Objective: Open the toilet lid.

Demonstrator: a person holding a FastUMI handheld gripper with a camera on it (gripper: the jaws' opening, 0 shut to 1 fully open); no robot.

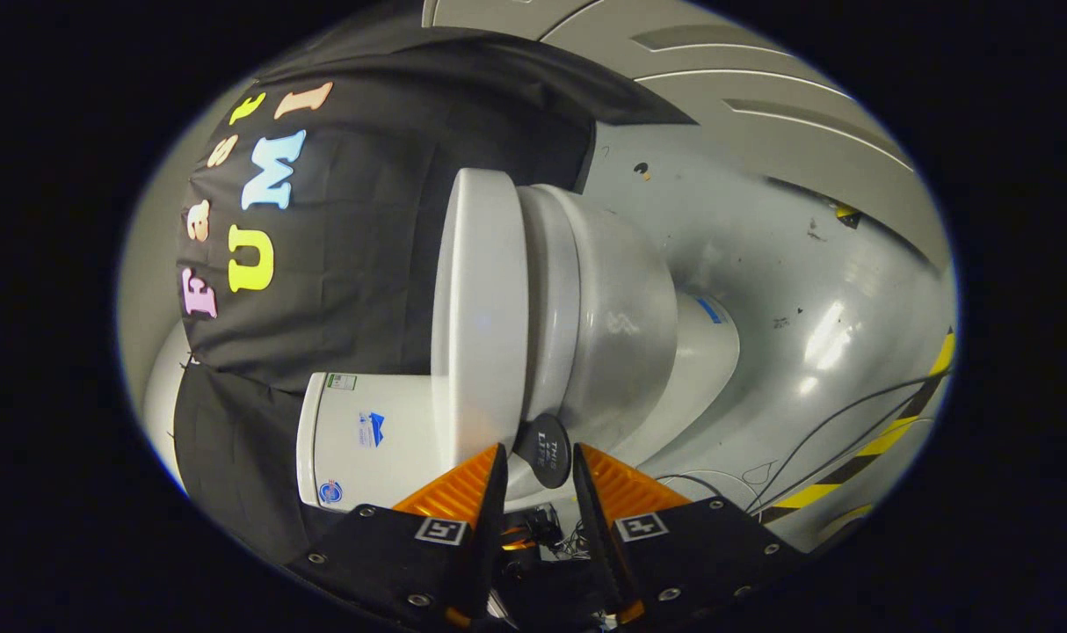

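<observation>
Approach step: gripper [538, 457] at bottom centre, fingers parted with the black lift tab [544, 450] between them but not clamped, closed toilet lid [481, 308] mid-frame beyond; next, squeeze tab and swing lid off bowl [617, 325].

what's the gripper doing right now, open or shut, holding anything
Gripper: open, holding nothing; its fingers flank a round black tab at the edge of the toilet lid, without visibly pressing on it.
</observation>
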